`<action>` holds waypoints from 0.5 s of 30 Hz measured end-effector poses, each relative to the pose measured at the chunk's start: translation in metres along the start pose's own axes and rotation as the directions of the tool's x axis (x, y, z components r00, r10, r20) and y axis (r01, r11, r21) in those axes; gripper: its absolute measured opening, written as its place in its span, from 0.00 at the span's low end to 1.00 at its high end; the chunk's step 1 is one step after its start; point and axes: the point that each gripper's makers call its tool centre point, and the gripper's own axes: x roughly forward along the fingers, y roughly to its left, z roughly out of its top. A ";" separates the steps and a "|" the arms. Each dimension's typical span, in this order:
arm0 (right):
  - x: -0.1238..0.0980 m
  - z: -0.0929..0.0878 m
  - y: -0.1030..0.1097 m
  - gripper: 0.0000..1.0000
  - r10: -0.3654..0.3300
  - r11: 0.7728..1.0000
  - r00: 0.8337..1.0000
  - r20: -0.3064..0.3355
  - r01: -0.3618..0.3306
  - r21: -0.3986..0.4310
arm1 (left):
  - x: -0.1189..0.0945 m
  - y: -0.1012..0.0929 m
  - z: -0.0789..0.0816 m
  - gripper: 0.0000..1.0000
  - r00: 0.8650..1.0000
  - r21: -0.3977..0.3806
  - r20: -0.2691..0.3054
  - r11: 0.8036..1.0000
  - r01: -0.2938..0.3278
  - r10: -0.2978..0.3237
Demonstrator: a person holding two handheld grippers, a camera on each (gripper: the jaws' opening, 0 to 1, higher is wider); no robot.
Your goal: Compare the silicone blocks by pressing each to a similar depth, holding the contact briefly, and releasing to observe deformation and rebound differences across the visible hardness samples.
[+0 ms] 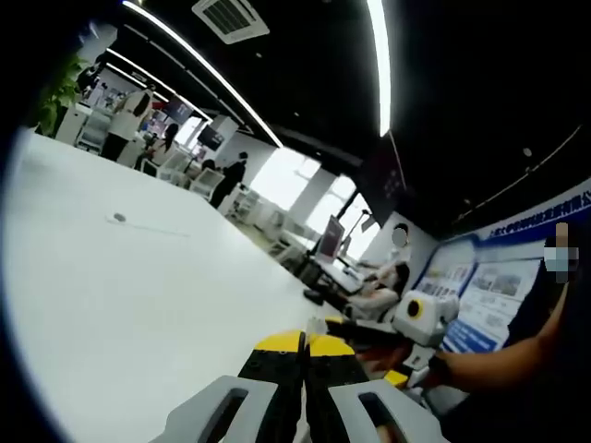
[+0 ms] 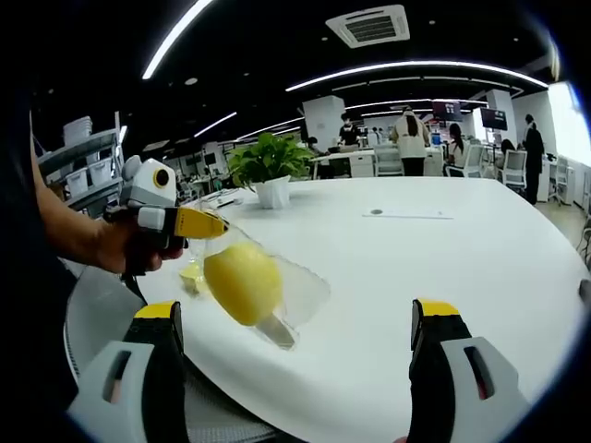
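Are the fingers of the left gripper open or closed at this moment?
Closed. In the left gripper view the fingers of the left gripper meet with only a thin seam; the right gripper view shows it pinching a clear bag.

Honestly nothing readable here. In the left gripper view there's a blue-and-white poster board on the wall with printed lines and panels, but the lettering is way too small and blurred to make out. In the right gripper view, a hanging screen far back is likewise illegible.
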 end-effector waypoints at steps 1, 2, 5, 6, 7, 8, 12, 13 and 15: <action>0.000 -0.001 0.000 0.96 -0.001 1.000 1.000 0.000 0.001 0.002 | 0.000 0.001 -0.002 0.00 1.000 -0.002 -0.003 1.000 -0.004 0.004; 0.000 -0.004 -0.001 0.96 -0.002 1.000 1.000 0.001 0.002 0.008 | 0.000 0.003 -0.005 0.00 1.000 -0.009 -0.008 1.000 -0.010 0.010; 0.001 -0.012 -0.001 0.96 -0.005 1.000 1.000 -0.011 0.005 0.020 | 0.001 0.009 -0.011 0.00 1.000 -0.029 -0.015 0.999 -0.026 0.026; 0.001 -0.013 0.001 0.96 -0.002 1.000 1.000 -0.010 0.002 0.019 | 0.001 0.010 -0.013 0.00 0.999 -0.041 -0.016 0.999 -0.030 0.029; 0.001 -0.014 0.002 0.96 0.002 1.000 1.000 -0.010 -0.001 0.015 | 0.001 0.012 -0.014 0.00 0.999 -0.046 -0.016 0.998 -0.033 0.032; 0.001 -0.015 0.003 0.96 0.003 1.000 1.000 -0.014 -0.003 0.012 | 0.001 0.013 -0.016 0.00 0.999 -0.054 -0.017 0.998 -0.036 0.035; 0.002 -0.018 0.005 0.96 0.005 1.000 1.000 -0.028 -0.005 -0.002 | -0.001 0.022 -0.020 0.00 0.998 -0.084 -0.011 0.995 -0.056 0.055; 0.003 -0.018 0.006 0.96 0.007 1.000 1.000 -0.030 -0.007 -0.002 | -0.001 0.024 -0.020 0.00 0.998 -0.109 -0.004 0.993 -0.055 0.055; 0.004 -0.020 0.009 0.96 0.012 1.000 0.999 -0.040 -0.013 -0.008 | -0.001 0.030 -0.020 0.00 0.998 -0.122 -0.009 0.991 -0.056 0.055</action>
